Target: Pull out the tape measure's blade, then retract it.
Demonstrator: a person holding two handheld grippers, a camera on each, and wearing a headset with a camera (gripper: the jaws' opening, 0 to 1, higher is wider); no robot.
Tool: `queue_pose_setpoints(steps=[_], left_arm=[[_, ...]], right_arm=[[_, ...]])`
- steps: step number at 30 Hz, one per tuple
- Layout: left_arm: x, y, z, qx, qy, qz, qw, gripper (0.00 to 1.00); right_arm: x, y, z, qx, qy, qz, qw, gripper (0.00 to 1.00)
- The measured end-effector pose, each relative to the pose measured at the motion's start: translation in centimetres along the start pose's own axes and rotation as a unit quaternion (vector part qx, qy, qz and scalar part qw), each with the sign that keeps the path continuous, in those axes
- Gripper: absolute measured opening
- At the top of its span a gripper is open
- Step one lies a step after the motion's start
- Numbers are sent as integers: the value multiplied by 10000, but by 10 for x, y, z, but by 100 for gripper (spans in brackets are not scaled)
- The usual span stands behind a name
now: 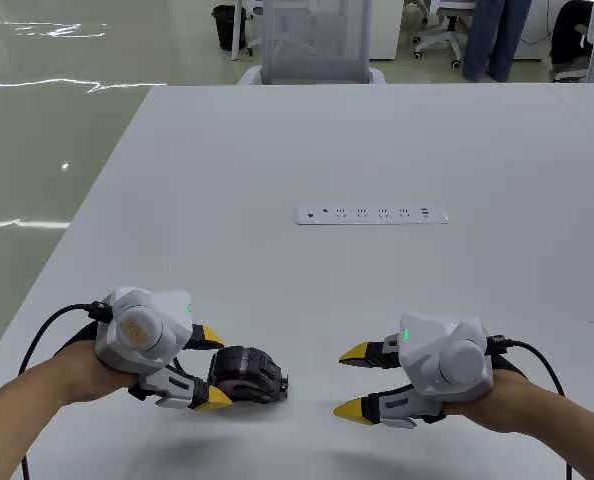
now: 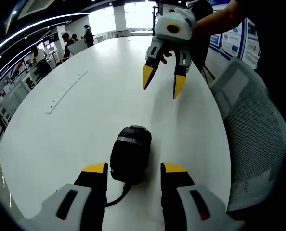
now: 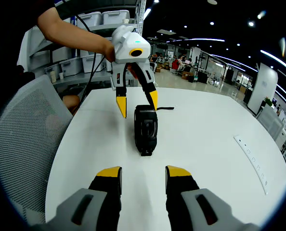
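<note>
**Both grippers open, tape measure lying at the left one's tips**

The left gripper (image 1: 215, 368) is held low over the white table (image 1: 377, 140), with its jaws spread and released. Its yellow-tipped jaws stand one on each side of the rear end of the tape measure (image 1: 245, 375). In the left gripper view a gap shows between each jaw and the case, so nothing is gripped.

The tape measure is a dark, rounded case resting flat on the table at the person's end of it. It points away from the left gripper, along the line of that gripper's jaws. A thin black strap (image 2: 118, 196) trails from the rear of the tape measure, back between the left jaws. In the right gripper view a small tab shows at the front end of the tape measure, the end turned toward that camera.

To the right of the tape measure, across a bare stretch of table, the right gripper (image 1: 351, 381) faces it. Its jaws are parted and hold nothing, and its tips are well apart from the case.

Beyond the tape measure, toward the middle of the table, lies a white power strip (image 1: 372, 214). Farther still from the tape measure, a pale chair (image 1: 312, 40) stands at the far edge of the table.
</note>
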State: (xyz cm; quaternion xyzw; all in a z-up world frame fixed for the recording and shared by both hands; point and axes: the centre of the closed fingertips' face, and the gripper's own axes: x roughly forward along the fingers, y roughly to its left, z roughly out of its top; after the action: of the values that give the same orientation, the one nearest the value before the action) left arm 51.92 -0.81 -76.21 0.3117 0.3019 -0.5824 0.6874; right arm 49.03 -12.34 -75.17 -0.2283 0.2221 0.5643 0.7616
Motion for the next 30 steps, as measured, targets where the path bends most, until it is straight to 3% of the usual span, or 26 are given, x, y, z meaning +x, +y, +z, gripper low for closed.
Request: queue_pose_setpoints(steps=[30], left_arm=[[9,6,-8,205,162,-212,9994,30]], right_arm=[[47,-3,-2,-62,196,216,9996,33]])
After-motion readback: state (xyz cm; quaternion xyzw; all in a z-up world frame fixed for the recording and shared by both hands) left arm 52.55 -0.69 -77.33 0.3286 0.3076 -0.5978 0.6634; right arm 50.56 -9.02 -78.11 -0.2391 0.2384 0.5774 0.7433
